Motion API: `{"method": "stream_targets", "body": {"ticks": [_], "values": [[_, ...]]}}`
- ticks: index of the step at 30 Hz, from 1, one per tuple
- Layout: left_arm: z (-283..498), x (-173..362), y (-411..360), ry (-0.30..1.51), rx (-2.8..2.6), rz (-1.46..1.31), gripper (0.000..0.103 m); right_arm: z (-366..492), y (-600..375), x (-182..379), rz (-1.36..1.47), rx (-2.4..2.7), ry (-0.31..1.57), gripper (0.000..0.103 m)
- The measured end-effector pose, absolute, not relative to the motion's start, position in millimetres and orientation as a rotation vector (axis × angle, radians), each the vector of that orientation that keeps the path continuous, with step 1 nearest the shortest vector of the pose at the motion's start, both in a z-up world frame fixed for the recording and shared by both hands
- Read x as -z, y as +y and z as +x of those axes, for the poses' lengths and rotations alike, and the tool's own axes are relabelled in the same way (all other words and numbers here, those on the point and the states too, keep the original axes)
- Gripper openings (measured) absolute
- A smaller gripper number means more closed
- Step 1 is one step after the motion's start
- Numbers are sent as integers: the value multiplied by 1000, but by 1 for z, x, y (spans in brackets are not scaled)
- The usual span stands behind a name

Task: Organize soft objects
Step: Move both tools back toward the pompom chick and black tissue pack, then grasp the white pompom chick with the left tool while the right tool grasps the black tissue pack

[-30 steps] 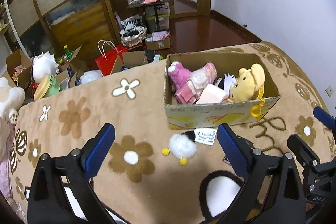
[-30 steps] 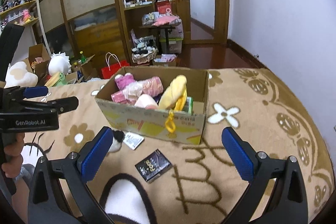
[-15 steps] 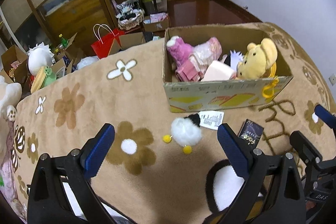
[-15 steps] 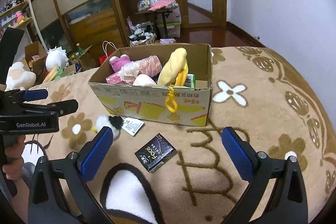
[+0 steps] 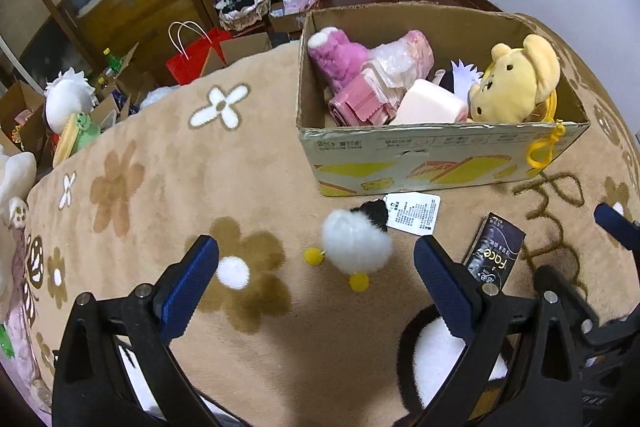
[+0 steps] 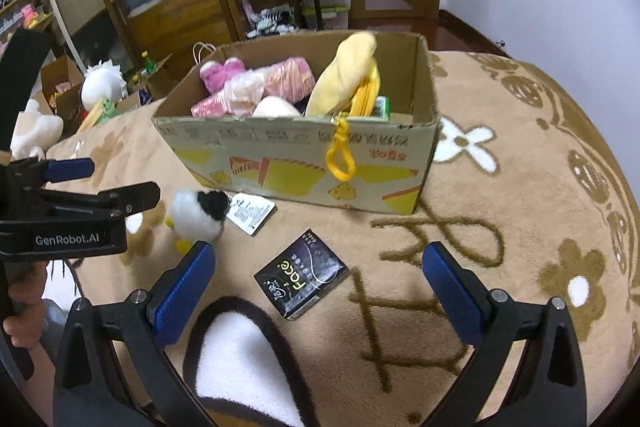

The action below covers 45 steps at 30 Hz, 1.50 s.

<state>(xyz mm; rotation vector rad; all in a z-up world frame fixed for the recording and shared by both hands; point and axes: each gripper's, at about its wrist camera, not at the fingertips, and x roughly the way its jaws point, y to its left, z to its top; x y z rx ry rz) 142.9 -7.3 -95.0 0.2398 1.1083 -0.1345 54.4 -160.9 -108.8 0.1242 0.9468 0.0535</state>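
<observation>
Left wrist view: left gripper [image 5: 316, 277] has jaws spread wide, nothing held. Small white plush [image 5: 357, 245] w/ black head and yellow feet lies on the blanket [image 5: 168, 163] just ahead, slightly toward the right jaw; its paper tag [image 5: 414, 213] trails beyond it. Right gripper [image 6: 318, 285] also wide, empty, w/ a dark "Face" packet [image 6: 302, 275] just ahead betw. its jaws.

Risk, imo: plush sits off-centre, so a closing jaw could nudge it away or pinch only fur or tag; it would slip out in the lift. The flat packet isn't soft, so grabbing it would be a mis-sort.

Beyond both jaws: cardboard box [image 5: 440, 163], open top. Inside: pink plush [image 5: 340, 57], bagged pink fabric [image 5: 384, 83], pale pink block [image 5: 430, 105], yellow bear [image 5: 516, 79] at the right end, its yellow clip [image 5: 542, 153] hanging over the front wall.
</observation>
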Motion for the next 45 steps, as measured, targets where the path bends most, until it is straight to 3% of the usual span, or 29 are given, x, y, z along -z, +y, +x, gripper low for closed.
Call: {"method": "stream_targets", "body": {"ticks": [45], "values": [[180,172,-26,1319,167,256,97,92,-126,195,41,-39,1169,103]]}}
